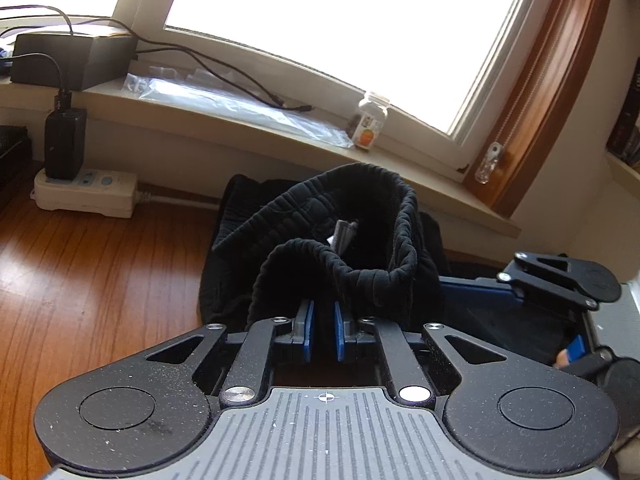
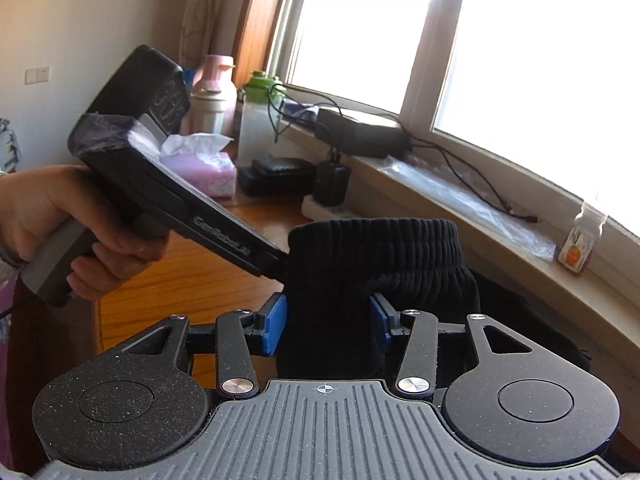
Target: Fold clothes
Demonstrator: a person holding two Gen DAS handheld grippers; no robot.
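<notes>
Garment: a black ribbed-waistband garment (image 1: 344, 240), likely sweatpants or shorts, lifted by its elastic waistband above the wooden tabletop (image 1: 92, 264); the rest of the cloth hangs and pools dark below, just in front of the windowsill (image 1: 280, 136).
Waistband: bunched and gaping open towards the left wrist camera, a small grey label (image 1: 344, 236) showing inside; in the right wrist view it stands as an upright ribbed band.
Left gripper (image 1: 324, 334): blue pads nearly together with a narrow gap showing at their near end; the waistband fold sits over their tips, so they seem to pinch it, though the contact itself is hidden.
Right gripper (image 2: 328, 326): blue pads set wide with a thick wad of black cloth filling the space between, gripping the garment.
Key relation: the cloth lies straight ahead of both sets of jaws; the waistband's long axis runs from one gripper to the other, and in the right wrist view the left gripper reaches it from the left. Both look equally near, each at one end.
Hand: a person's hand (image 2: 68, 232) wraps the left gripper's handle.
Fold stage: cloth is raised and crumpled, not lying flat or squared; whether this is a lift to spread it or mid-fold I cannot tell.
Containers: a small jar (image 1: 370, 120) with an orange label on the sill, contents unclear; a pink tissue box (image 2: 204, 168) with a tissue poking out; a pink-capped flask (image 2: 214, 96).
</notes>
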